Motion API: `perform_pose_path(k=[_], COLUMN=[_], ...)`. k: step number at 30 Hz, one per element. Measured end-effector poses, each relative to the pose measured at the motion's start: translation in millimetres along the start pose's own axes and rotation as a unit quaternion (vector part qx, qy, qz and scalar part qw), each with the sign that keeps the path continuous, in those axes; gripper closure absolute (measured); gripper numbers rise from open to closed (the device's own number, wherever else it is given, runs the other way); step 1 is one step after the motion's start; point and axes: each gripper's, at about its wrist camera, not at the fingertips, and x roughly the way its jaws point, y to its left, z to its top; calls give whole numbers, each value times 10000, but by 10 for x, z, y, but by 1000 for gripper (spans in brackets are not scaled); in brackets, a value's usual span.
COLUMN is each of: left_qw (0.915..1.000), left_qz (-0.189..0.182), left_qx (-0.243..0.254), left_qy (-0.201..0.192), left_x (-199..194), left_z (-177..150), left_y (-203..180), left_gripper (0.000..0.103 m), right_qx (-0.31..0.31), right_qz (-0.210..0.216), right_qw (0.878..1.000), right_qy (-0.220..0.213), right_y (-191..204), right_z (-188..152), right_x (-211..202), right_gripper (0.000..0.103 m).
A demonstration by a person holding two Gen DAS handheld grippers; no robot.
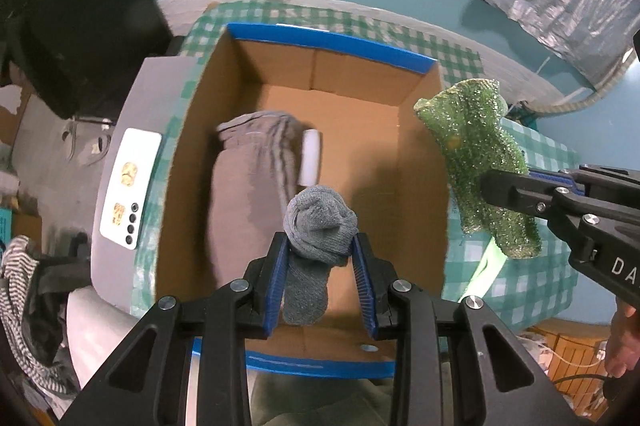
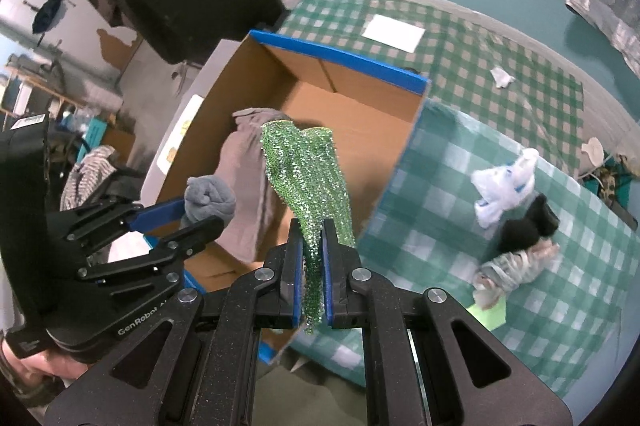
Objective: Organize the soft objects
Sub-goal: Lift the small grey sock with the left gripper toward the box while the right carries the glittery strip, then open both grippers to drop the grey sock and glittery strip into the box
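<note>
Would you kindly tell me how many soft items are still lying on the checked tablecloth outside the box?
3, clustered at the right in the right wrist view: a white cloth, a black item just below it, and a grey-pink bundle nearest the camera. Others may be hidden.

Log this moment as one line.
left tongs: shut on grey sock, over box | right tongs: shut on green cloth | in box: brown cloth

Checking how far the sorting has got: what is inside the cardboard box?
Inside the cardboard box lies a brownish-grey cloth with a small white roll beside it. The held grey sock hides part of the floor.
</note>
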Motion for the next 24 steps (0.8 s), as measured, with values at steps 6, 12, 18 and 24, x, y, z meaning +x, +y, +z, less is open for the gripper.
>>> perform_pose_path(k=[6,12,18,24], left_qw=[9998,9996,9991,9990], left_qz=[63,153,166,201], left_qx=[-150,-171,-283,-298], left_qy=[78,159,270,257], left_x=[55,117,177,168], left_z=[-6,-20,-35,-46], left_y=[183,270,349,365], left_gripper=[71,70,66,53], right_qx=[-86,-71,99,220], right_qz=[62,109,171,159], right_qw=[9999,9997,9993,9992], right_qy=[113,216,321,310], right_y=[147,244,238,192], right_z=[99,168,160,120], right_x=[142,299,373,359], right_gripper=[95,95,89,66])
